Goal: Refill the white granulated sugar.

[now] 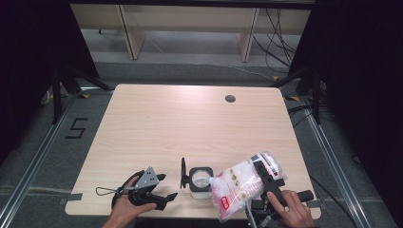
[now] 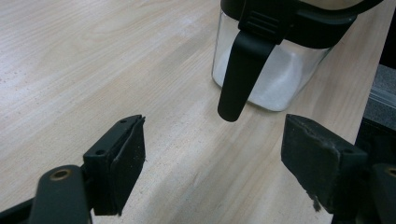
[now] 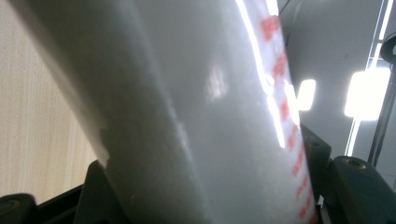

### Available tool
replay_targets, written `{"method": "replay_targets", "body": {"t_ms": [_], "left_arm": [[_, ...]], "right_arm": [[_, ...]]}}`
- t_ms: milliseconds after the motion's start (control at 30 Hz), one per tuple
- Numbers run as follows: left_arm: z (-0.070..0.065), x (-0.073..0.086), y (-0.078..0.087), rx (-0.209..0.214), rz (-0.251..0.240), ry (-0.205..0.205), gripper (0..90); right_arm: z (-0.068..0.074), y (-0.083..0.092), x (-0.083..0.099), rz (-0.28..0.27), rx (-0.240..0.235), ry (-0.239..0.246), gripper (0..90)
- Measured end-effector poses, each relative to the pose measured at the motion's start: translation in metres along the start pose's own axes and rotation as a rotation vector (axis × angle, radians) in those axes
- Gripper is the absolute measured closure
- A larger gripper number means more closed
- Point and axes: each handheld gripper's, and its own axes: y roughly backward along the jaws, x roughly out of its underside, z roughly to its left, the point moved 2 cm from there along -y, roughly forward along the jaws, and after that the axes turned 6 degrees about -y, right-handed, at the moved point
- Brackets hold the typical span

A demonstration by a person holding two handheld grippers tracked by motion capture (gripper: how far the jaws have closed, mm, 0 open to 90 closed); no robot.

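A clear square jar [image 1: 200, 181] with a black rim stands near the table's front edge, its black lid [image 1: 183, 173] swung open to the left. White powder lies in the jar [image 2: 275, 81], and a black latch [image 2: 240, 74] hangs down its side. My right gripper [image 1: 264, 171] is shut on a plastic bag of white powder with red print [image 1: 240, 185], tilted with its lower corner over the jar's mouth. In the right gripper view the bag [image 3: 201, 116] sits between the jaws. My left gripper [image 1: 167, 186] rests open left of the jar; nothing is between the jaws of the left gripper [image 2: 215, 133].
The light wooden table [image 1: 190, 123] has a round cable hole [image 1: 230, 99] at the back right. Both hands sit at the front edge. Dark stands and cables flank the table on the floor.
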Motion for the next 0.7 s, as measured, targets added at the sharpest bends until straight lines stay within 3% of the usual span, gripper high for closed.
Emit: {"method": "replay_targets", "body": {"t_ms": [67,100,167,200,233,300,333,367,400,500,600,700], "left_arm": [[0.0004,0.0,0.0005,-0.006,0.008,-0.005,21.4],[0.0005,0.0001,0.0005,-0.006,0.009,-0.005,21.4],[0.0004,0.0,0.0004,-0.006,0.008,-0.006,21.4],[0.0004,0.0,0.0005,-0.005,0.008,-0.006,21.4],[0.0005,0.0001,0.0003,-0.003,0.006,-0.006,21.4],[0.0004,0.0001,0.0005,-0.002,0.008,-0.004,21.4],[0.0002,0.0003,0.0001,0.0,0.004,0.003,21.4],[0.0002,0.0003,0.0002,-0.001,0.005,0.003,21.4],[0.0003,0.0002,0.0003,-0.003,0.006,0.0,21.4],[0.0,0.0,0.0001,0.001,0.0,-0.001,21.4],[0.0006,0.0001,0.0001,0.001,0.003,-0.004,21.4],[-0.0005,0.0001,0.0,0.0,0.0,0.01,21.4]], "right_arm": [[-0.0012,0.0009,-0.0001,0.006,0.001,0.013,40.8],[0.0028,0.0005,0.0014,0.008,-0.004,-0.044,40.8],[-0.0009,-0.0014,0.0006,-0.02,0.0,0.009,40.9],[-0.0003,-0.0018,0.0014,-0.023,-0.002,-0.006,40.9],[0.0037,-0.0005,0.003,0.001,-0.01,-0.064,40.9],[0.0045,-0.0003,0.0032,0.007,-0.009,-0.082,41.0],[-0.0001,-0.0012,0.0025,-0.011,-0.006,-0.023,41.0],[-0.0006,-0.0011,0.0023,-0.009,-0.005,-0.016,41.0],[0.0036,0.0,0.0036,0.009,-0.011,-0.077,41.0],[0.0037,0.0009,0.0033,0.02,-0.018,-0.078,41.0],[-0.0002,0.0006,0.0024,0.002,-0.011,-0.025,41.0],[0.0016,-0.0009,0.0025,-0.021,0.002,-0.044,41.0]]}}
